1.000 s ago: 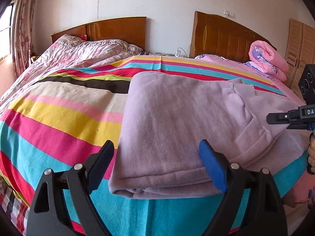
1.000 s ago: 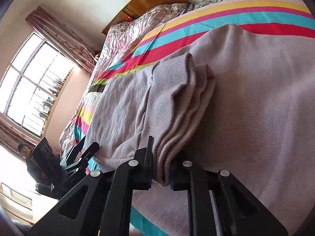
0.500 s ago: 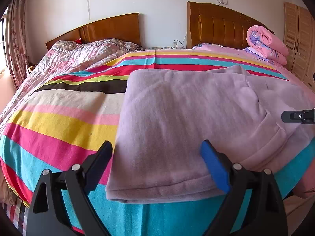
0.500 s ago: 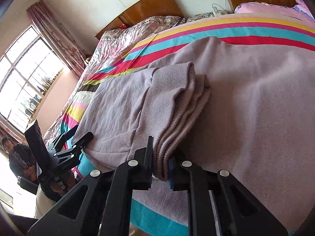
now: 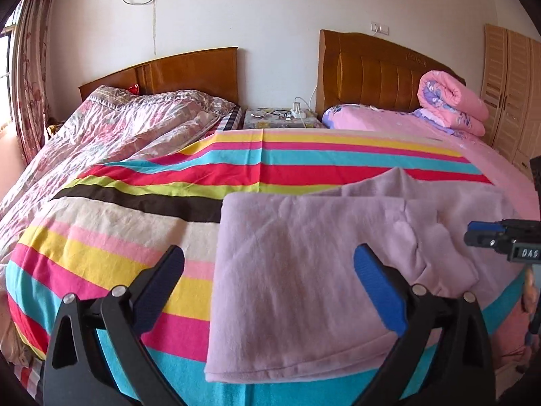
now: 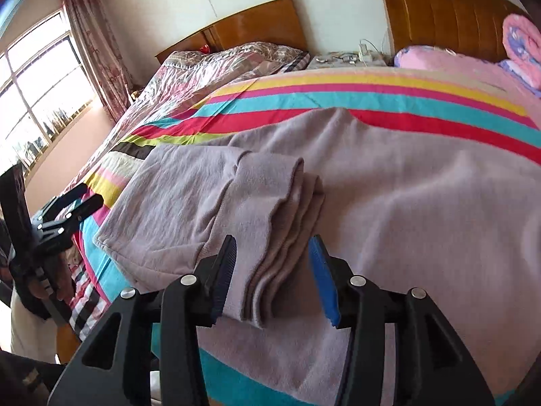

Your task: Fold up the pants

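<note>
A: The soft lilac fleece pants are lying folded flat on the bright striped bedspread, near the bed's front edge, with the stacked cuffs sitting on top of the pile.

B: And the right gripper is letting go! Its jaws have just been opening, and the cuff layers are still lying between the pads, but nothing is pinching them now.

A: Over in the left view, the left gripper is standing wide open too, jaws spread as far as they go, hovering clear above the folded edge. Nothing is in it.

B: In that view the right tool is peeking in at three o'clock, beside the cuff end.

A: So the release is the step, I'd say. Doing it well means drawing the right jaws straight back off the cuffs, not dragging sideways, or those layers will be fanning out.

B: Agreed. The cuffs are already slightly staggered, running toward twelve o'clock. A gentle press afterwards could be squaring them up.

A: Farther out, at one o'clock in the left view, a rolled pink floral quilt is resting by the wooden headboard.
</note>
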A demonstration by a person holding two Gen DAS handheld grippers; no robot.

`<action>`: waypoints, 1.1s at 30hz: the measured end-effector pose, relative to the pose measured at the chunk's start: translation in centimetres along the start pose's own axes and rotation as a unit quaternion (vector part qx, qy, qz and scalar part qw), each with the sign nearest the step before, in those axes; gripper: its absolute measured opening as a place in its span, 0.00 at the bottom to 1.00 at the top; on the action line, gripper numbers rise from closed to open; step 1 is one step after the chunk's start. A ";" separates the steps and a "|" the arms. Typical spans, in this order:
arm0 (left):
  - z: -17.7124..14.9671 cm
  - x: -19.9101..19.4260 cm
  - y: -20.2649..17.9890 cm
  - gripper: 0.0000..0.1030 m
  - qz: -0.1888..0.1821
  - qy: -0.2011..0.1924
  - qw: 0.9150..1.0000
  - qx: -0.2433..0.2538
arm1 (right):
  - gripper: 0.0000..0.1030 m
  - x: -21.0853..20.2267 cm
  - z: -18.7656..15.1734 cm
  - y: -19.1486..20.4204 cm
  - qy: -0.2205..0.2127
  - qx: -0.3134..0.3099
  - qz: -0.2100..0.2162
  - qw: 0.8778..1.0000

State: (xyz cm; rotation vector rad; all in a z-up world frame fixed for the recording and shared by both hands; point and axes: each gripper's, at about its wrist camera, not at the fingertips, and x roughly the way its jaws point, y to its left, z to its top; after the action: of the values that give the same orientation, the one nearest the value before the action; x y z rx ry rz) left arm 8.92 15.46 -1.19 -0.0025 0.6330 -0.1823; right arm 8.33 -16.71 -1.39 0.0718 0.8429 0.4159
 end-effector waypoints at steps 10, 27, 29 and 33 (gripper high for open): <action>0.8 13.4 -1.8 0.98 -0.039 0.147 0.988 -0.018 | 0.55 7.9 1.5 2.9 0.065 -0.153 -0.007 0.986; 0.3 14.2 -3.3 0.99 0.022 0.145 0.989 0.023 | 0.64 6.0 -0.3 2.0 0.057 -0.138 0.003 0.989; 0.3 14.1 -3.2 0.99 0.021 0.144 0.989 0.022 | 0.65 6.2 -0.1 1.8 0.058 -0.133 0.003 0.989; 0.3 14.1 -3.2 0.99 0.021 0.144 0.989 0.022 | 0.67 6.3 -0.2 1.9 0.055 -0.135 0.000 0.989</action>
State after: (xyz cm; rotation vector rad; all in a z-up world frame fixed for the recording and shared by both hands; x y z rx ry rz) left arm 19.72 9.90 -9.06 0.0807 0.9163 -0.1564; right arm 11.30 -12.56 -5.61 -0.2030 0.8887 0.5337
